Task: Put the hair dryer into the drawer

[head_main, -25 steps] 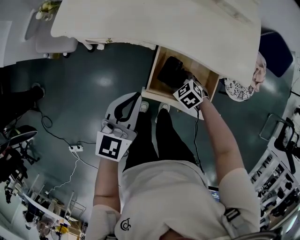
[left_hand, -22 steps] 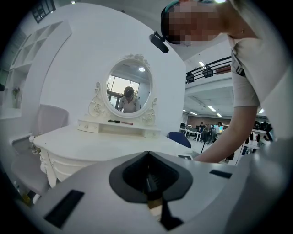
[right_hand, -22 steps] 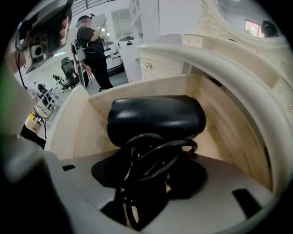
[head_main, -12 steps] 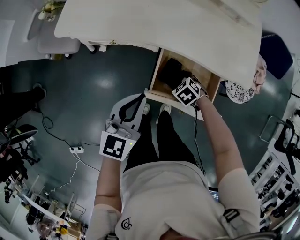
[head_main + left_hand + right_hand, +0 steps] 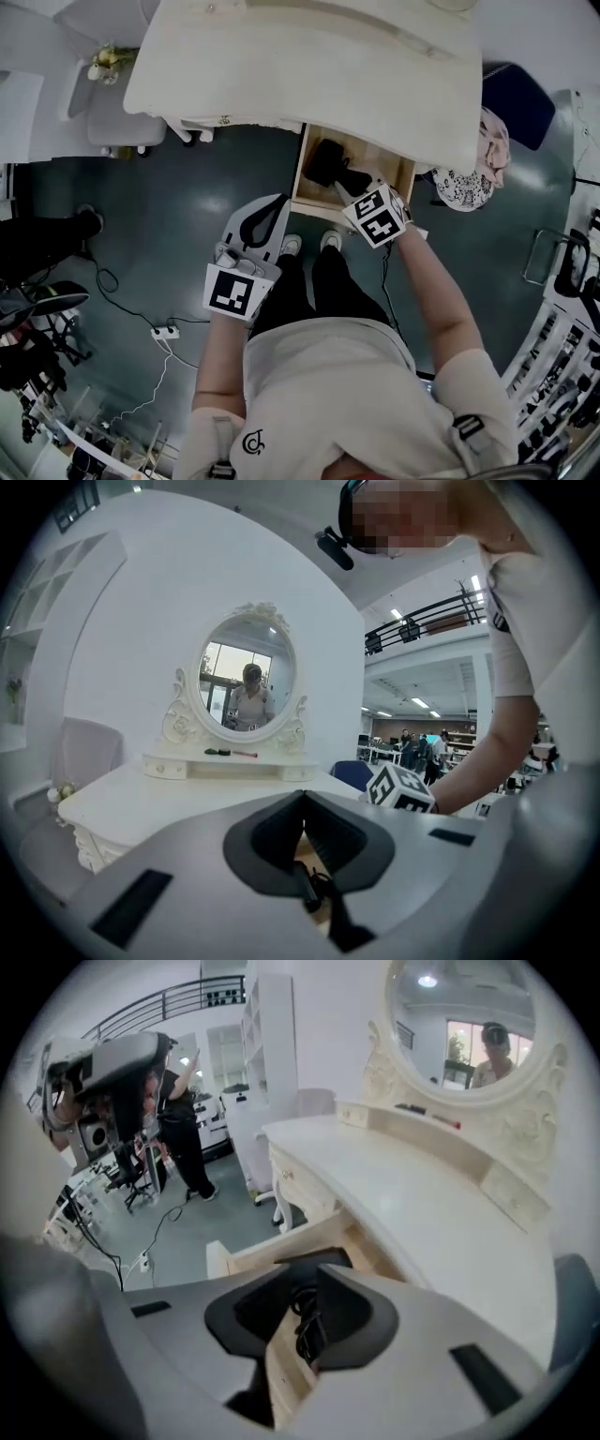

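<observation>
Head view: looks down into the open drawer (image 5: 314, 201) under the white table (image 5: 309, 66), with the dark hair dryer (image 5: 328, 161) lying inside and nothing else made out beside it. Finds the right gripper (image 5: 352, 195) over the drawer's front edge, just beside the dryer and apparently off it. Finds the left gripper (image 5: 272, 208) hanging near the drawer's front, apart from it. Judged as placing done, closing not yet.

Left gripper view: shows fingers (image 5: 272, 829) pressed together on nothing, aimed over the table toward a mirror (image 5: 247, 691).

Right gripper view: shows fingers (image 5: 352, 1312) slightly apart and empty, with the dryer's coiled cord (image 5: 305, 1321) in the drawer beyond the gap. Probably calls next for backing clear of the cord and pushing the front shut.
</observation>
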Action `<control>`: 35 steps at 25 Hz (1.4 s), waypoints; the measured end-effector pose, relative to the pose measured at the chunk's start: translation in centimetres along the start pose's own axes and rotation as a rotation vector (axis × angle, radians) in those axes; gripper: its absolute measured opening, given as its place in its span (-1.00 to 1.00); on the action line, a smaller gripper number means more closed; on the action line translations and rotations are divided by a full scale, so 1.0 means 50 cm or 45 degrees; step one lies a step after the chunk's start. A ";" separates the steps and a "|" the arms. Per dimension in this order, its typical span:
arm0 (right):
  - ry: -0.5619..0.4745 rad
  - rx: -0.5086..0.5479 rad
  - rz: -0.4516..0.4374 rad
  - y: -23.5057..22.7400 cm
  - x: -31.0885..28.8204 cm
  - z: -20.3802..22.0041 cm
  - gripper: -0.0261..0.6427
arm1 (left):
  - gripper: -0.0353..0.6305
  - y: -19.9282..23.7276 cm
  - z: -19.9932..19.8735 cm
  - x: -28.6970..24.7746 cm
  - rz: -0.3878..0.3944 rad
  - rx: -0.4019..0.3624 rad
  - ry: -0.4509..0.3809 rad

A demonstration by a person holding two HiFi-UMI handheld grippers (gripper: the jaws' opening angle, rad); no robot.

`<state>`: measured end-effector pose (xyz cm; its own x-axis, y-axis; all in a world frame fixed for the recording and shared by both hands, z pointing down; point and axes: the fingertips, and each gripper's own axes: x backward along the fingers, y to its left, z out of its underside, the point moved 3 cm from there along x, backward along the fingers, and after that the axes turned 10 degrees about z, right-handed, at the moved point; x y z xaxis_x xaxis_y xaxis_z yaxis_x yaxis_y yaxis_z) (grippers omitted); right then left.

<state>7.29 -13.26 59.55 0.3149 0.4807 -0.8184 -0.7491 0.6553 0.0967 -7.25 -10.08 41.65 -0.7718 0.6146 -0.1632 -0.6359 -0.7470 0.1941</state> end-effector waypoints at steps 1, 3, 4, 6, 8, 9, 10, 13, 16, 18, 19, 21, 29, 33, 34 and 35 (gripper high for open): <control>-0.049 -0.036 0.032 -0.007 0.027 -0.017 -0.75 | -0.85 -0.003 -0.011 0.002 0.005 -0.002 0.004; -0.148 -0.119 0.066 -0.018 0.080 -0.053 -0.90 | -0.86 -0.006 -0.030 0.010 0.014 -0.010 0.025; -0.195 -0.160 0.068 -0.021 0.106 -0.070 -0.90 | -0.85 -0.006 -0.043 0.013 0.020 -0.024 0.025; -0.297 -0.220 0.085 -0.030 0.158 -0.100 -0.90 | -0.85 -0.008 -0.075 0.015 0.029 -0.069 0.015; -0.414 -0.237 0.121 -0.041 0.215 -0.126 -0.90 | -0.86 -0.012 -0.102 0.014 0.025 -0.125 0.026; -0.476 -0.234 0.137 -0.045 0.246 -0.139 -0.90 | -0.85 -0.015 -0.114 0.014 0.022 -0.149 0.032; -0.541 -0.227 0.149 -0.047 0.277 -0.150 -0.90 | -0.85 -0.020 -0.124 0.015 0.023 -0.168 0.034; -0.727 -0.207 0.195 -0.049 0.373 -0.177 -0.90 | -0.85 -0.037 -0.152 0.021 0.058 -0.204 0.030; -0.873 -0.211 0.270 -0.060 0.458 -0.195 -0.90 | -0.86 -0.043 -0.187 0.022 0.092 -0.244 0.012; -0.953 -0.217 0.314 -0.068 0.506 -0.203 -0.90 | -0.86 -0.045 -0.213 0.021 0.097 -0.274 -0.008; -0.988 -0.222 0.326 -0.071 0.528 -0.204 -0.90 | -0.86 -0.048 -0.223 0.021 0.098 -0.283 -0.016; -1.046 -0.236 0.340 -0.075 0.567 -0.207 -0.90 | -0.86 -0.058 -0.241 0.018 0.105 -0.295 -0.027; -1.151 -0.310 0.426 -0.107 0.648 -0.209 -0.90 | -0.85 -0.093 -0.281 -0.007 0.142 -0.302 -0.049; -1.146 -0.335 0.452 -0.117 0.652 -0.202 -0.91 | -0.86 -0.102 -0.282 -0.021 0.154 -0.303 -0.038; -1.145 -0.339 0.455 -0.119 0.651 -0.201 -0.91 | -0.86 -0.102 -0.282 -0.023 0.152 -0.301 -0.039; -1.144 -0.343 0.458 -0.120 0.650 -0.200 -0.91 | -0.85 -0.101 -0.283 -0.024 0.149 -0.299 -0.041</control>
<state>16.19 -7.42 26.72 0.2837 0.9586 -0.0238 -0.9582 0.2843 0.0315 -3.08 -10.61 27.18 -0.8421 0.5255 -0.1214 -0.5272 -0.8495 -0.0208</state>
